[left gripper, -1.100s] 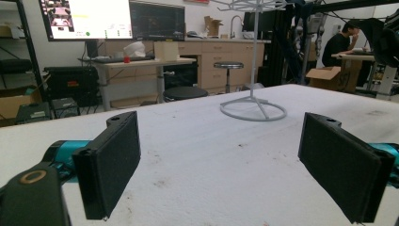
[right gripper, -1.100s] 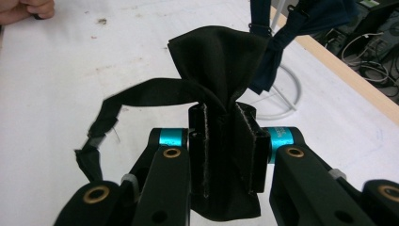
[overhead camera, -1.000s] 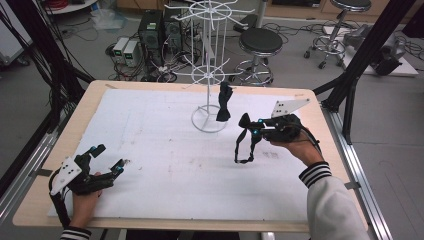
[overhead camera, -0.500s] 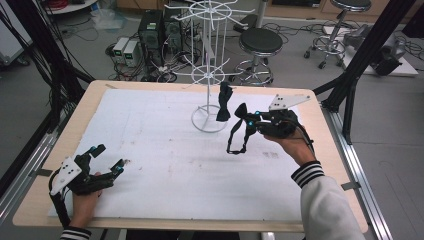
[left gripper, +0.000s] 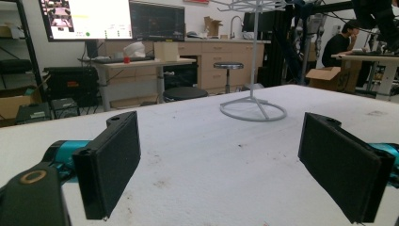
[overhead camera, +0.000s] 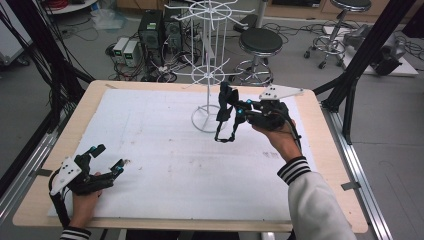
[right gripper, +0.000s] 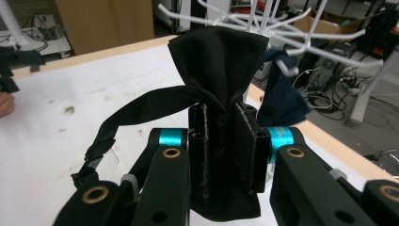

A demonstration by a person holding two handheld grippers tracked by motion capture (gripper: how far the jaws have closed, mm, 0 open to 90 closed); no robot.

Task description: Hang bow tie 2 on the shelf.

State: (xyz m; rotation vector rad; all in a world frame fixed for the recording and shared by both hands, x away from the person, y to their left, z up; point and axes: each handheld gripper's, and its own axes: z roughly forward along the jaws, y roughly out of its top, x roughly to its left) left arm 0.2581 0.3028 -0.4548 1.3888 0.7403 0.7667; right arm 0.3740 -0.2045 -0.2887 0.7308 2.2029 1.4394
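My right gripper (overhead camera: 239, 113) is shut on a black bow tie (right gripper: 221, 66), whose fabric is pinched between the jaws and fans out above them. Its strap (overhead camera: 224, 134) hangs in a loop over the white mat. The gripper holds it right beside the white wire rack (overhead camera: 208, 75), just below the rack's lower arms (right gripper: 291, 42). A second dark bow tie (right gripper: 278, 94) hangs on the rack just behind the held one. My left gripper (overhead camera: 102, 161) rests open at the table's front left corner, nothing between its fingers (left gripper: 113, 165).
The rack's ring base (left gripper: 253, 110) stands at the back middle of the white mat (overhead camera: 165, 150). Beyond the table's far edge are a stool (overhead camera: 260, 42), computer boxes (overhead camera: 150, 35) and cables on the floor. Black frame posts (overhead camera: 360, 65) flank the table.
My right gripper has carried the black bow tie leftward and away from me, up to the rack. The left gripper has stayed put.
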